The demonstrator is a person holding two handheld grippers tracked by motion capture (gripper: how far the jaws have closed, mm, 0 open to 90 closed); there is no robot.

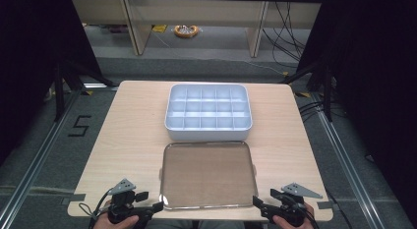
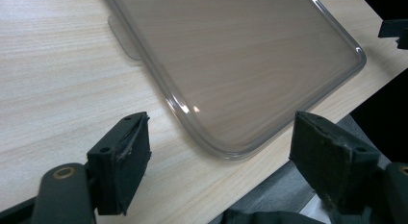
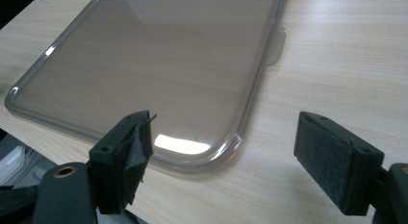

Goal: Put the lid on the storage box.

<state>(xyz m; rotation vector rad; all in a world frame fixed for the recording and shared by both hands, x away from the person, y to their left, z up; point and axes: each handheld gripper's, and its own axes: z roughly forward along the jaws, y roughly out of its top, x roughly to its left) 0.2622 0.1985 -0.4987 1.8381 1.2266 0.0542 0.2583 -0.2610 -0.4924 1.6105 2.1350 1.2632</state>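
- The clear lid (image 1: 209,175) lies flat on the table (image 1: 123,135), just on your side of the white compartment box (image 1: 208,111) and apart from it.
- Your left gripper (image 1: 156,207) sits just beside the lid's near left corner, jaws wide apart, nothing between them.
- Your right gripper (image 1: 256,201) sits just beside the lid's near right corner, jaws equally wide and empty.

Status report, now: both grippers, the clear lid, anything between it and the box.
Left gripper and right gripper open, empty, at the near corners of the clear lid. Lid flat on table, untouched. Compartment box just beyond it, uncovered. Nothing between.
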